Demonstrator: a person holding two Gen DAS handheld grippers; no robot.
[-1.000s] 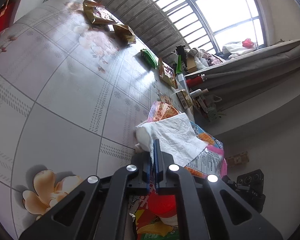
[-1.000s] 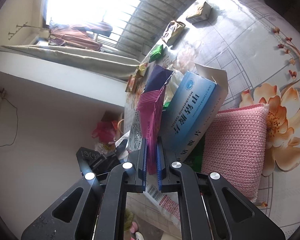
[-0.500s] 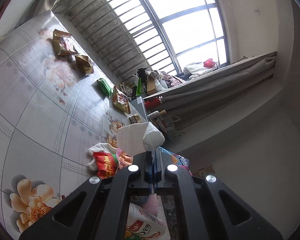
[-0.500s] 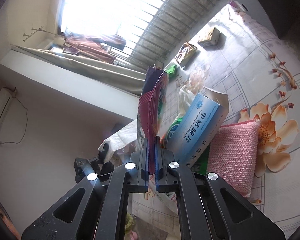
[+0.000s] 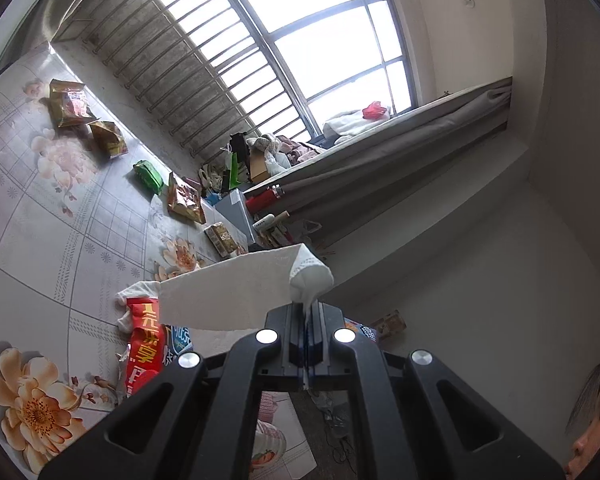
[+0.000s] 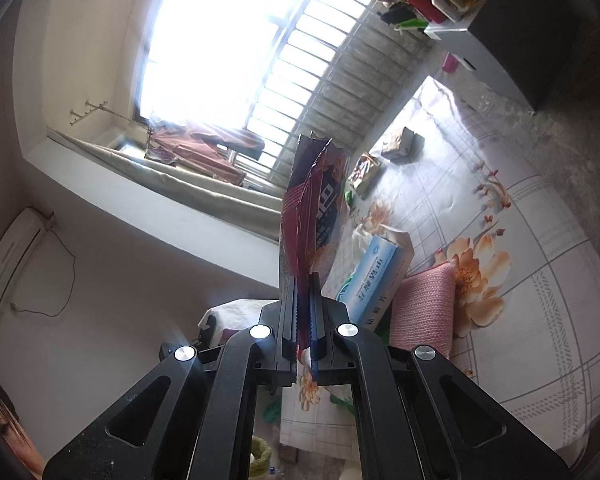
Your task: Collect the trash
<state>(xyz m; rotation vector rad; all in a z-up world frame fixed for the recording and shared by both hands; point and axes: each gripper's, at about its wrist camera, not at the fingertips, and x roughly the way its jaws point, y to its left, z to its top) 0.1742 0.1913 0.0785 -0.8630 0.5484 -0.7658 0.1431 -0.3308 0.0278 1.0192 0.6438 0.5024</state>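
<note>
Left gripper point(image 5: 307, 322) pinching crumpled white tissue point(image 5: 236, 296), right gripper point(image 6: 303, 312) clamping creased maroon foil wrapper point(image 6: 312, 208)

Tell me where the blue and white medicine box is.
In the right wrist view, the blue and white medicine box lies on the floral mat, just right of the right gripper, against the pink sponge.

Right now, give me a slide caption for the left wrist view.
Left tool shut on a white tissue, lifted above snack wrappers littering the floral floor mat.
</note>
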